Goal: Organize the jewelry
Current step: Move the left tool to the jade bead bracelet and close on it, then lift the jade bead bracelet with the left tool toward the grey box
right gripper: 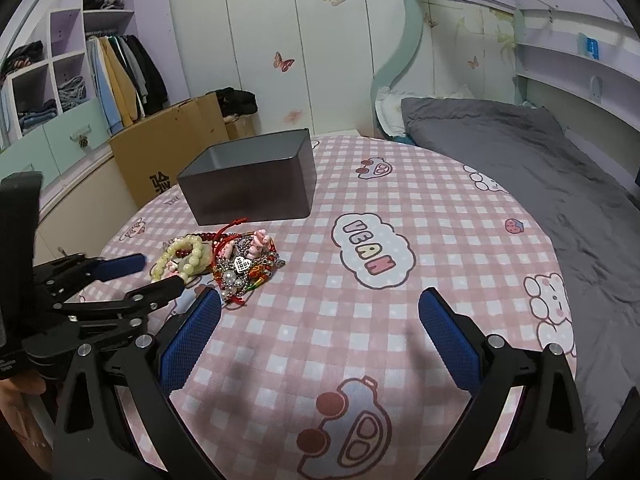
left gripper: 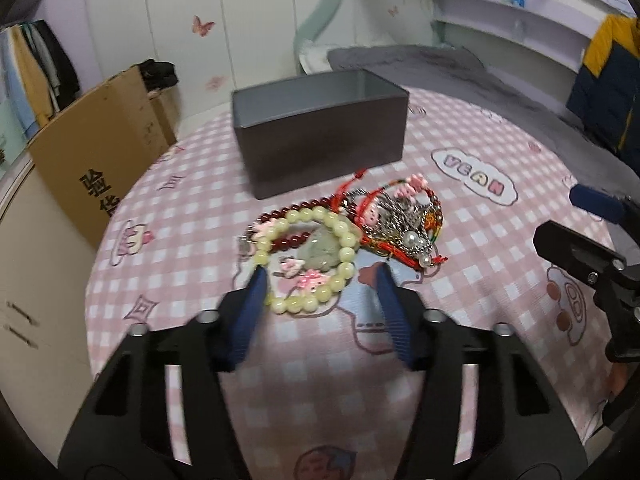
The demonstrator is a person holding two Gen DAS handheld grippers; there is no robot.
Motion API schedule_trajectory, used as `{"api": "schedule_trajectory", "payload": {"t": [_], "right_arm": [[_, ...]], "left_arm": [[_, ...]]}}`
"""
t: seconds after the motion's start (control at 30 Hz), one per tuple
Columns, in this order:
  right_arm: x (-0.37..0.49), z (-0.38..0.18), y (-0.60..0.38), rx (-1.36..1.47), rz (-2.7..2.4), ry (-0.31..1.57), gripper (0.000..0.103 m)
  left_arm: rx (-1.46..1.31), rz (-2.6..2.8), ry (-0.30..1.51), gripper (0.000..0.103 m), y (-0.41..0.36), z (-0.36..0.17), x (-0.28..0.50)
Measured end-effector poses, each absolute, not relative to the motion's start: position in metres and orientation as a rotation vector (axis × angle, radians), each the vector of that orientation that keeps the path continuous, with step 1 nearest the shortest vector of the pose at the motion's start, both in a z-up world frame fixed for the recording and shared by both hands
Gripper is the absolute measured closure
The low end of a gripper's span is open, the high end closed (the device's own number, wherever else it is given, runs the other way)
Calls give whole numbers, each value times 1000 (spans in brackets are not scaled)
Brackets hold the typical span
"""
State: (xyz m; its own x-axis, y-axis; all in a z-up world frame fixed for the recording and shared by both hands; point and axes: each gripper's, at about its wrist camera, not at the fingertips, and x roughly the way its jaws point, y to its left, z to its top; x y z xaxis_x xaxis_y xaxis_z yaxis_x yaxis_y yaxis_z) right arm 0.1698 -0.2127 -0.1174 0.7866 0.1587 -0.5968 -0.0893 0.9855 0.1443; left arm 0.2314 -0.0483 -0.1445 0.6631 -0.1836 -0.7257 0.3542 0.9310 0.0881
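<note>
Blue-padded, my left gripper point(left gripper: 322, 280) gapes empty astride the pale bead bracelet point(left gripper: 308, 256) in the jewelry pile point(left gripper: 352, 232), seemingly just above it; next I close, then lift toward the dark box point(left gripper: 320, 136).

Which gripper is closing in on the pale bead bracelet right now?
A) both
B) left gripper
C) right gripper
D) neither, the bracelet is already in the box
B: in the left wrist view the left gripper has its open fingers on either side of the near end of the pale bead bracelet, which lies on the tablecloth; the right gripper is open over bare cloth, and the box looks empty.
</note>
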Motion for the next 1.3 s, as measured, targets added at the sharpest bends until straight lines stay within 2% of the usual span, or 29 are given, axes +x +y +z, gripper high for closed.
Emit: {"api": "schedule_trajectory", "payload": {"t": [0.03,0.1,0.17,0.3,0.43,0.6,0.73,1.0,1.1,1.23,1.27,1.3], "right_arm": [[172,-118,-212,106,137,655,11],[176,-119,-211,96,147,670,18],[178,-119,-209,86,157,675,22],[182,-117,-201,61,187,690,38],[186,-115,-193,38,214,702,45],[199,-111,-182,22,269,725,63],[213,-110,-158,11,382,747,66],[239,-128,-95,-161,455,784,66],[247,-132,-89,-187,428,791,58],[256,-142,-77,-246,424,815,56],[258,-145,-74,-260,425,820,57],[258,-146,-73,-266,425,822,64]], "left_arm": [[237,-317,808,67,-50,-148,234],[245,-311,846,70,-51,-154,240],[240,-310,848,84,-49,-153,243],[164,-327,828,87,-34,-144,242],[45,-386,795,87,-11,-129,236],[-66,-428,754,87,15,-111,231],[-104,-429,721,87,29,-100,227],[-126,-421,706,87,48,-96,223],[-137,-425,707,87,55,-97,224],[-152,-438,718,87,59,-99,229],[-158,-442,719,87,60,-99,231],[-165,-452,723,87,60,-99,233]]}}
